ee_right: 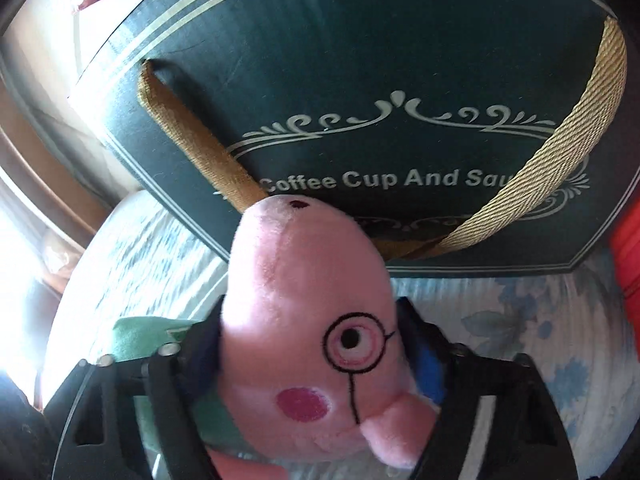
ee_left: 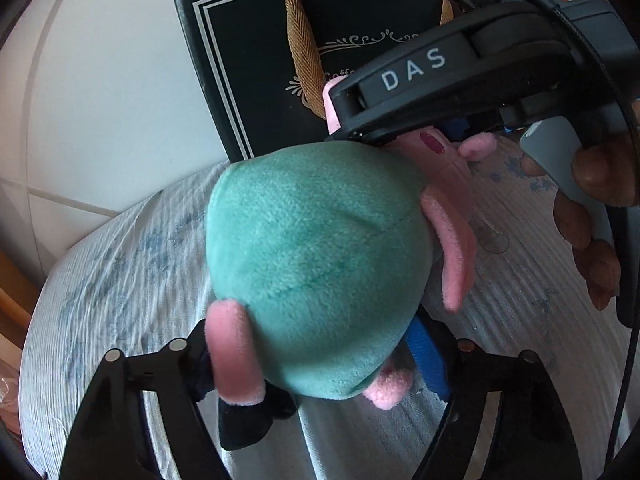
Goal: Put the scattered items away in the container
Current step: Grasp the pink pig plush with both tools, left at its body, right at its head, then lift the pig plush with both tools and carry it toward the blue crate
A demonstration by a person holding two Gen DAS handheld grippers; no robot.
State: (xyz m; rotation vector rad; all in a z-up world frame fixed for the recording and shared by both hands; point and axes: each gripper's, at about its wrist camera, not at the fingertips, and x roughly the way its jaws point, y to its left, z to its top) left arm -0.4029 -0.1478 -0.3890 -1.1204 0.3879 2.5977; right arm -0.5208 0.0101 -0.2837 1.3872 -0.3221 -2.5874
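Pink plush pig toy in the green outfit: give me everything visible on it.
The pink plush pig toy has a long snout, a stitched round eyeglass, a red cheek patch, pink limbs and a teal-green fleece body. It lies on the pale blue floral cloth, snout toward the dark gift box. The right gripper clamps its head; the left gripper squeezes its body.

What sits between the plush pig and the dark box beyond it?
Nothing visible. The plush pig lies on the floral cloth, its snout up against the dark box, with both tongs, left and right, closed on it. Whether the box is open is not visible.
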